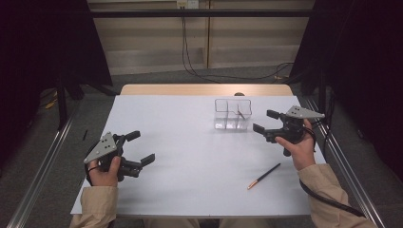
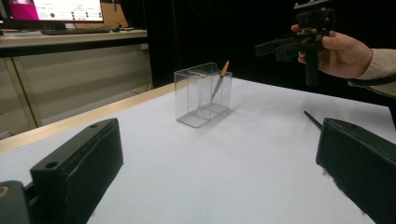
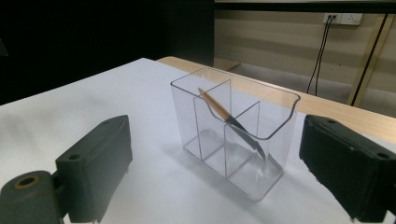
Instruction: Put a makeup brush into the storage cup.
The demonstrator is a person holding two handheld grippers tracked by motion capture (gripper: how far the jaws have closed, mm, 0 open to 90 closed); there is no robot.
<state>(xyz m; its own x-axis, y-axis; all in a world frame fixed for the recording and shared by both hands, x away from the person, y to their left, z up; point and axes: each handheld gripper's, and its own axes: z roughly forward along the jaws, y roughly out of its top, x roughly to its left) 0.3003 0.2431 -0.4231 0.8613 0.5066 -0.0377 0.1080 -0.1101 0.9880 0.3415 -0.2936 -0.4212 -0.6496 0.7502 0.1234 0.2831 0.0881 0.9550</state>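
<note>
A clear plastic organiser [image 1: 232, 114] with inner dividers is seen standing upright on the white table [image 1: 190, 156], toward its far edge, and everything else is placed here relative to that organiser. In the high view a thin stick is made out inside it, but little more can be told; in the right gripper view the same thing is shown plainly as a brush [image 3: 232, 122] with an orange-brown handle end and a dark lower part, leaned diagonally across a compartment at the organiser's end, its top resting against a divider. In the left gripper view the brush [image 2: 219, 81] is seen from the other side, its orange tip raised above the organiser's rim. A second brush or pencil [image 1: 263, 176], dark with a light tip, is seen in the high view lying flat on the table, well nearer the person than the organiser and off to its right; in the left gripper view just its dark end [image 2: 312, 119] is glimpsed beside the jaw. The right gripper [image 1: 263, 121] is held just to the right of the organiser, lifted off the table, jaws spread apart with nothing between them. The left gripper [image 1: 140, 147] is held well to the left of the organiser and nearer the person, jaws likewise parted and empty.
</note>
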